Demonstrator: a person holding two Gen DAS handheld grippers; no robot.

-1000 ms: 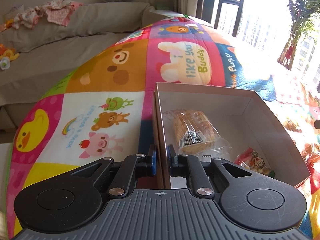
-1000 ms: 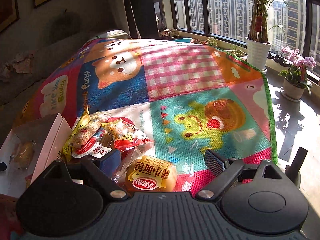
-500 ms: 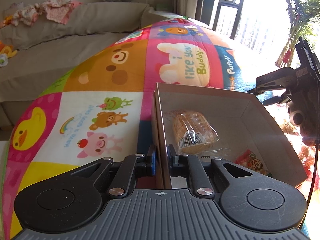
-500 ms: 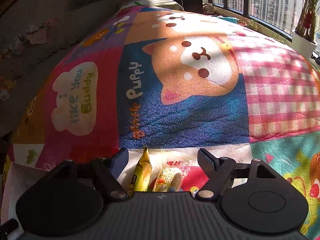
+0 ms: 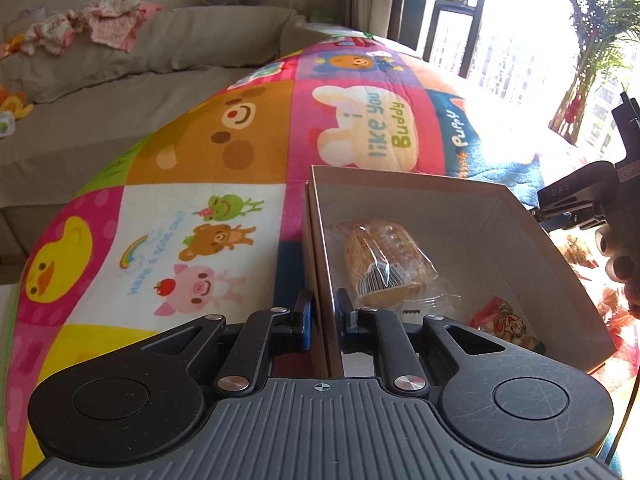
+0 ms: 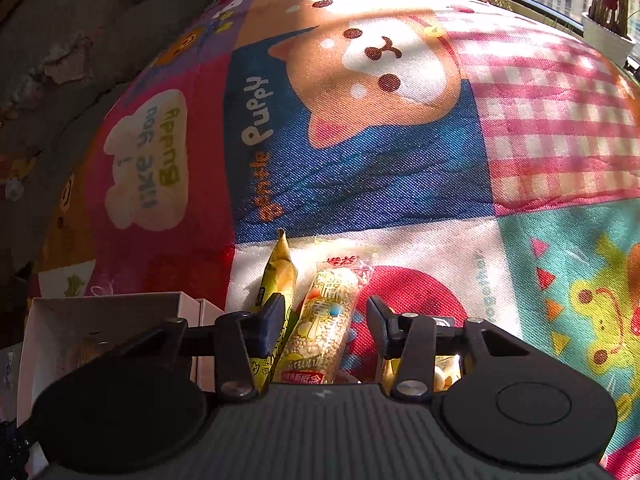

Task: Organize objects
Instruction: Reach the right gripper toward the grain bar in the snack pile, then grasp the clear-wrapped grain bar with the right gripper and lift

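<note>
A: Where is the box [image 5: 472, 216] relative to the left gripper [image 5: 323, 312]?

B: Its near-left wall runs straight between the two fingers. The jaws are narrow and pinch that cardboard wall, one finger outside, one inside. The rest of the box spreads away toward one and two o'clock from the fingertips.

A: And what lies inside it?

B: A wrapped bread loaf [image 5: 386, 260] at about one o'clock from the left gripper, lying on the box floor just past the inner finger. A small red snack packet [image 5: 504, 326] sits at roughly three o'clock, near the right wall.

A: The right gripper [image 6: 326, 320]?

B: Its jaws stand fairly wide, holding nothing. A clear-wrapped grain bar [image 6: 322, 320] lies between the fingers, its far end pointing to twelve o'clock. I cannot tell whether either pad touches it. A yellow packet [image 6: 278, 272] lies just beside it at eleven o'clock, passing under or against the left finger.

A: Where is the box from that side?

B: At about nine o'clock of the right gripper, its corner just beside the yellow packet. Part of it is hidden by the gripper body.

A: What is everything resting on?

B: A patchwork cartoon blanket [image 6: 360, 152], with a puppy panel at twelve o'clock of the right gripper. In the left wrist view, the right gripper shows at three o'clock, beyond the box's right wall.
</note>
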